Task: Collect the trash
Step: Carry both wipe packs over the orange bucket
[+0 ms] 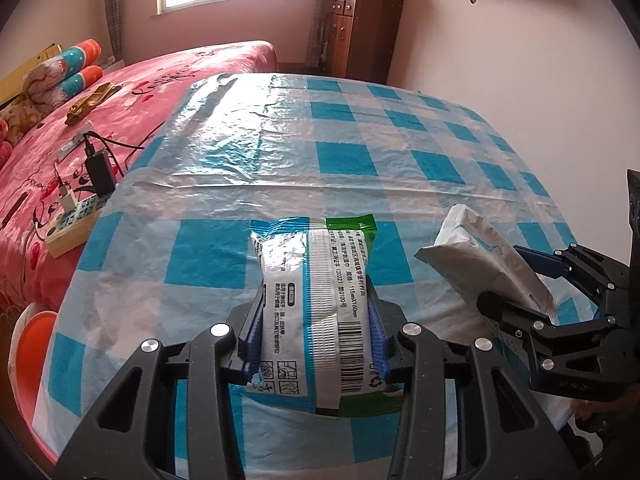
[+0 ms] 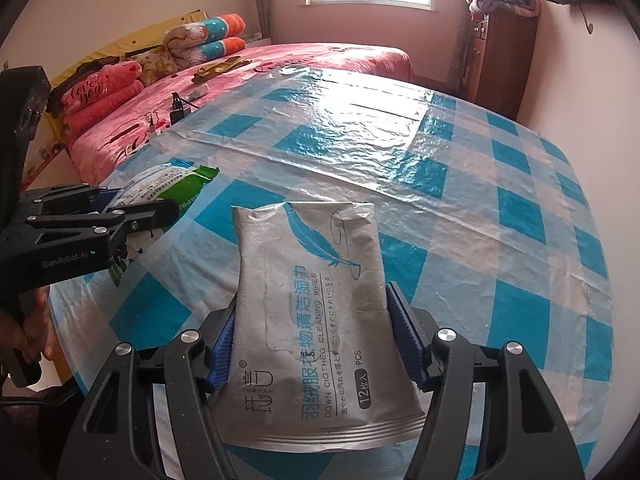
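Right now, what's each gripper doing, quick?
Left gripper: closed on the green and white wipes pack.
Right gripper: closed on the grey wipes pouch.

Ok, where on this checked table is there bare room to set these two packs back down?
Nearly all the checked tablecloth beyond the packs is bare, out to the far edge beside the pink bed and to the wall-side edge. It is crowded only at the near edge, where the left gripper pinches the green-edged pack beside the right gripper pinching the silver wipes pack.
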Action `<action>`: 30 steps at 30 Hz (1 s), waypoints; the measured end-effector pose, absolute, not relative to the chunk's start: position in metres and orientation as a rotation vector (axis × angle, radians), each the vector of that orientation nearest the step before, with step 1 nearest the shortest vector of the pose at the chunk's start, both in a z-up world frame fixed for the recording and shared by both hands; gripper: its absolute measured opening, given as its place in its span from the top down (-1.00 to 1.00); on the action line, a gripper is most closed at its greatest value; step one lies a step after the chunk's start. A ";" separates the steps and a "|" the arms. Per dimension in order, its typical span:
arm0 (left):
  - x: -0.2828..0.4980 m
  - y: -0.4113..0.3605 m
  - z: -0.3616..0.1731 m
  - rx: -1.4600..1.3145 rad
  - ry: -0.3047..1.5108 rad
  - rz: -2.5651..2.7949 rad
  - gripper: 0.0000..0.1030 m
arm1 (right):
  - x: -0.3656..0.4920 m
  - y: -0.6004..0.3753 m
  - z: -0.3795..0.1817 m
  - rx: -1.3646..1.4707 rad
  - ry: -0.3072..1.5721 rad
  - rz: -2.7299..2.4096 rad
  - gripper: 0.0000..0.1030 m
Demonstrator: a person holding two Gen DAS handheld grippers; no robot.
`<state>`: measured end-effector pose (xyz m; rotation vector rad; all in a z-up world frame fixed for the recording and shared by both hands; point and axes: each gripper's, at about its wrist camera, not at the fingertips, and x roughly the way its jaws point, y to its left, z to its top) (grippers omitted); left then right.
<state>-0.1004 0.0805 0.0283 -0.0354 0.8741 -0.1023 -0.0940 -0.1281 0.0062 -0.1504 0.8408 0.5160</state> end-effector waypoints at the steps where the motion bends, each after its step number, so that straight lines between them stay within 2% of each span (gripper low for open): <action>1: -0.101 0.082 0.029 -0.038 0.871 -0.100 0.15 | -0.094 -0.127 0.007 -0.151 0.840 0.517 -0.28; 30: -0.131 0.177 0.046 -0.121 0.797 0.067 0.15 | -0.106 -0.069 0.025 -0.239 0.814 0.582 -0.28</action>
